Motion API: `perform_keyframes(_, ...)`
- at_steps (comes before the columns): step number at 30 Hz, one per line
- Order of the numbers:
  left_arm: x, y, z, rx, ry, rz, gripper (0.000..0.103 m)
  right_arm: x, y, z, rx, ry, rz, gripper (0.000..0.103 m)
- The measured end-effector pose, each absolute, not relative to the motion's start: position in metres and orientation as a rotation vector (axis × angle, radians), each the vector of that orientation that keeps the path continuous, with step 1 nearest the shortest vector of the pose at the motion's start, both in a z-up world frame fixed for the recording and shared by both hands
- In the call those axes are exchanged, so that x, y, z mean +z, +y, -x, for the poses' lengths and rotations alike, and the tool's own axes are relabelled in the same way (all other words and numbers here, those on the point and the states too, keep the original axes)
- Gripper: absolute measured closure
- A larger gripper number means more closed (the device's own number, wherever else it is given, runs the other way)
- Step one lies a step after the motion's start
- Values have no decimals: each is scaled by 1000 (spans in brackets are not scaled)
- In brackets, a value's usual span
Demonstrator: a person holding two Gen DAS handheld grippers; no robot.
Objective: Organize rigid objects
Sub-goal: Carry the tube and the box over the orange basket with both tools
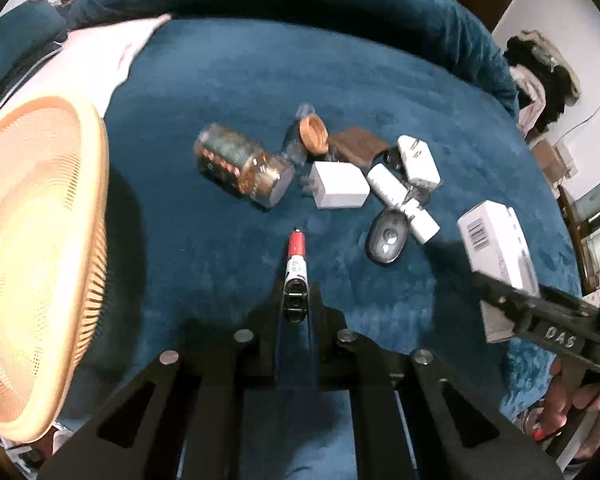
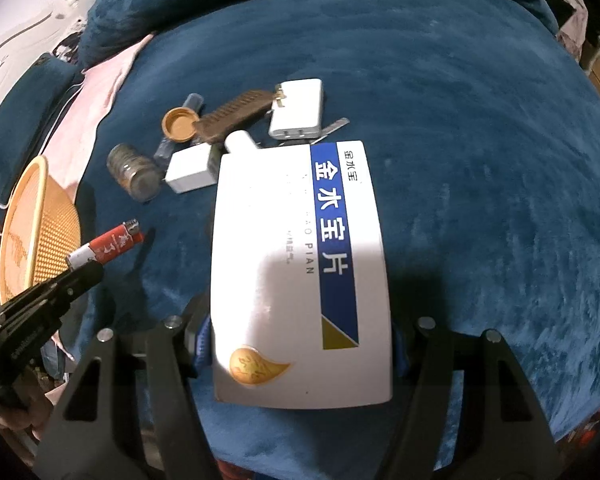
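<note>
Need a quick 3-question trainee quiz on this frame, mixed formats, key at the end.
1. True or false: the left gripper is shut on the red lighter.
2. What does the right gripper hold? A) the jar B) the white medicine box C) the key fob
3. Fill in: the orange basket sits on the person's ____ side of the blue blanket.

Key
1. True: in the left wrist view the lighter sticks out between the closed fingers.
2. B: the box is clamped between the fingers; the jar and key fob lie on the blanket.
3. left
</note>
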State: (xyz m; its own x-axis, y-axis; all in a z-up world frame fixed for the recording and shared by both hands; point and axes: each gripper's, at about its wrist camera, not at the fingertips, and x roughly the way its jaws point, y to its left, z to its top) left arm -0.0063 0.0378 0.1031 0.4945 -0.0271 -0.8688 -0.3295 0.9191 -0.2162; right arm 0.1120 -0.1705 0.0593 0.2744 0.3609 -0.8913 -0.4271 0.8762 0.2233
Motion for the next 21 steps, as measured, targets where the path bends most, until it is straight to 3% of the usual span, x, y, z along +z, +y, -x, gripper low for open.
perform_keyframes(12, 153, 74, 57, 360, 824, 413, 95, 89, -104, -88, 657, 1110, 124, 37)
perform_keyframes(21, 166, 139, 141, 616, 690, 549, 95, 123, -18, -59, 827, 1031, 196, 37)
